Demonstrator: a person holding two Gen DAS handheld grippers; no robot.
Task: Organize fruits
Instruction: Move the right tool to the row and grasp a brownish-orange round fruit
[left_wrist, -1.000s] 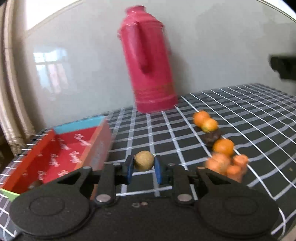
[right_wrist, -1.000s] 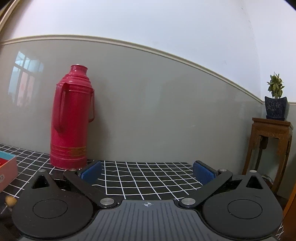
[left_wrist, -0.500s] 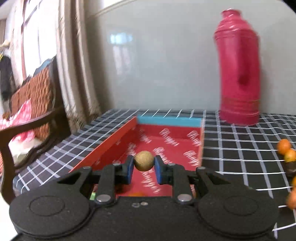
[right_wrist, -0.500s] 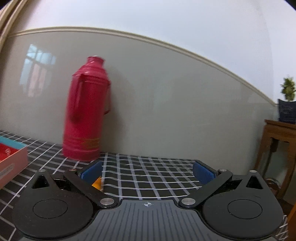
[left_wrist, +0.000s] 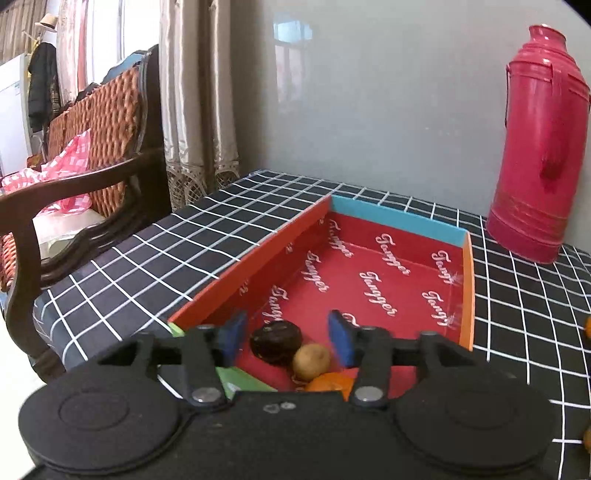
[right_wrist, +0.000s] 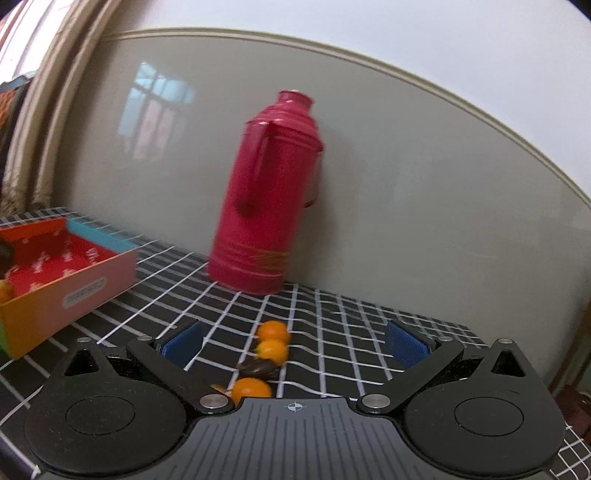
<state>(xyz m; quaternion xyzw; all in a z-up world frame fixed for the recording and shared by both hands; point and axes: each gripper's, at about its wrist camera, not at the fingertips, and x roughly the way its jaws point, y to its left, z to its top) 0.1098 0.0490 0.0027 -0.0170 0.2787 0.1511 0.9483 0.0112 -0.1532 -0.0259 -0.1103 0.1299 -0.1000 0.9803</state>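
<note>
My left gripper (left_wrist: 284, 338) hangs over the near end of the red box (left_wrist: 373, 229), and its jaws are opening. The small tan fruit (left_wrist: 311, 361) is free of the blue pads and lies in the box beside a dark fruit (left_wrist: 276, 339) and an orange one (left_wrist: 330, 382). My right gripper (right_wrist: 293, 345) stands wide open above the checked cloth with nothing between its fingers. Below it lie orange fruits (right_wrist: 272, 331) in a row with a dark fruit (right_wrist: 258, 366) among them. The red box (right_wrist: 70, 286) shows at the left in the right wrist view.
A tall pink thermos (left_wrist: 539, 147) (right_wrist: 266, 195) stands against the wall behind the fruits. The table with its black checked cloth (left_wrist: 147, 251) ends at the left, where a wooden chair (left_wrist: 74, 173) with a woven back stands. Curtains (left_wrist: 195, 99) hang behind it.
The left gripper swung left from the fruit pile to over the box, then opened and let the tan fruit drop in. The right gripper tilted down and leftward, bringing the fruits into view.
</note>
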